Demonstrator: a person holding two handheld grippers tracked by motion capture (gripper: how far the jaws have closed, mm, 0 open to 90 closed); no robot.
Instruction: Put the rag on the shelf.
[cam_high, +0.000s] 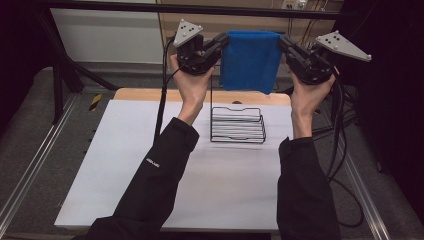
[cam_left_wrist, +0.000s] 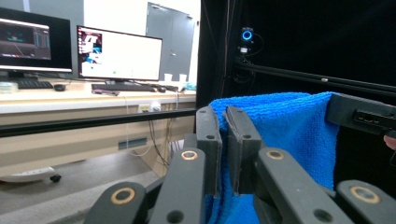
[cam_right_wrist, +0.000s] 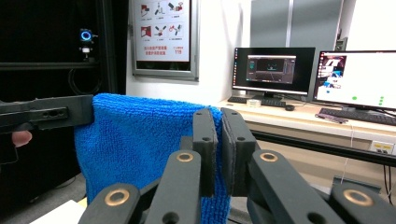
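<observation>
The high view looks forward and down on the table (cam_high: 150, 170) from above. Each gripper view sits close behind its own jaws, facing level across the room. Both share the blue towel (cam_left_wrist: 289, 126) and desk monitors (cam_right_wrist: 273, 67) beyond.

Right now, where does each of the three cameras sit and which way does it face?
High view: above the person's side, looking forward and down on the white table; both forearms reach up, holding the blue towel over the wire rack.
Left gripper view: rides the left tool, facing desks with monitors; its jaws pinch the towel's edge.
Right gripper view: rides the right tool, facing a wall poster and other screens; its jaws pinch the opposite edge.
Shared: both gripper views show the towel and the other tool across it.
</observation>
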